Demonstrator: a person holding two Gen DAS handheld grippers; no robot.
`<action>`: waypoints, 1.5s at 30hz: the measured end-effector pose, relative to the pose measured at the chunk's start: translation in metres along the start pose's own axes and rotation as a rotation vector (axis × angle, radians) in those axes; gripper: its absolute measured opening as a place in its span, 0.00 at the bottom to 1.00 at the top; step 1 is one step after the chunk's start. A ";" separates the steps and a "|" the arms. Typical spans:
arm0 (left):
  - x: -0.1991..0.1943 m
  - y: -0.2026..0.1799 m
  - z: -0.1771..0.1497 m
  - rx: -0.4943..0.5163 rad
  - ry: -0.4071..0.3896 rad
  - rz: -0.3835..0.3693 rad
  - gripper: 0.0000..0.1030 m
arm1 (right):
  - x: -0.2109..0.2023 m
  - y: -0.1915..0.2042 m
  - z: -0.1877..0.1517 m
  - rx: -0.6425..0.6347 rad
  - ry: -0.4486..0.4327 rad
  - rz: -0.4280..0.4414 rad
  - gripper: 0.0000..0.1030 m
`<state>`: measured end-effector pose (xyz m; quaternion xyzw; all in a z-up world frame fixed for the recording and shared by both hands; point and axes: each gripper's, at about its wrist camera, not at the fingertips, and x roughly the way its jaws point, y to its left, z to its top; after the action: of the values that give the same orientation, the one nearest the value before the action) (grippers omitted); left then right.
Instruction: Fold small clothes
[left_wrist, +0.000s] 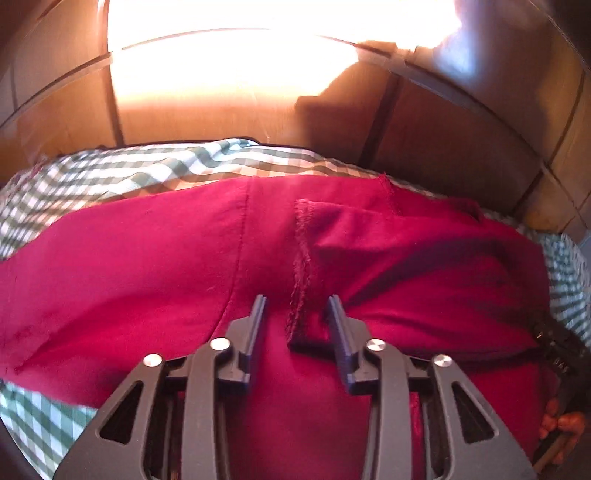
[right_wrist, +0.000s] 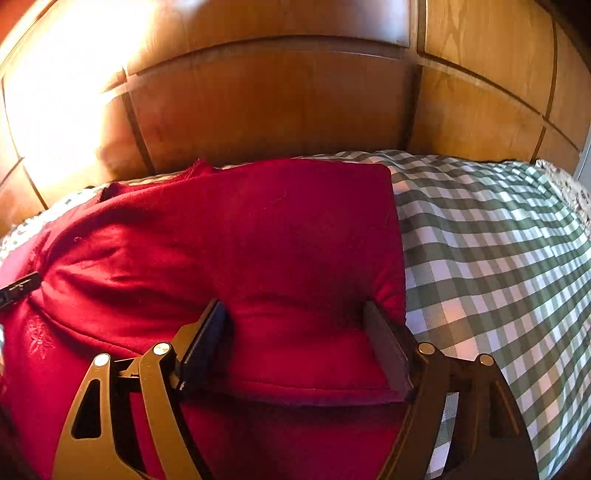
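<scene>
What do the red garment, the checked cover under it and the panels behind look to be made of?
Red garment: soft matte knit or fleece, going by its fuzzy frayed seam. Checked cover: thin woven cloth, likely cotton, green and white gingham, matte. Panels: wood or wood veneer, with visible grain and a glossy sheen.

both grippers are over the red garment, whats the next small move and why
Probably close the right gripper on the red garment: its jaws stand wide astride the folded corner nearest the camera, on the green checked cloth, pads not yet pressing. The left gripper is open over a frayed seam.
</scene>
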<state>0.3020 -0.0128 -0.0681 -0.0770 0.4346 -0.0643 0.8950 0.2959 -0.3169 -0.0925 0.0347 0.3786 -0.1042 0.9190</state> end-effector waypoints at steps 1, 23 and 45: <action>-0.009 0.007 -0.004 -0.034 -0.019 -0.016 0.43 | 0.001 0.001 0.000 -0.003 0.005 -0.002 0.75; -0.149 0.346 -0.120 -0.922 -0.139 0.116 0.41 | -0.075 0.089 -0.052 -0.184 -0.059 0.098 0.90; -0.157 0.114 -0.021 -0.224 -0.253 -0.192 0.06 | -0.051 0.100 -0.070 -0.182 0.029 0.090 0.96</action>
<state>0.1950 0.1254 0.0175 -0.2246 0.3139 -0.0907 0.9180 0.2343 -0.2013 -0.1076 -0.0306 0.3979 -0.0275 0.9165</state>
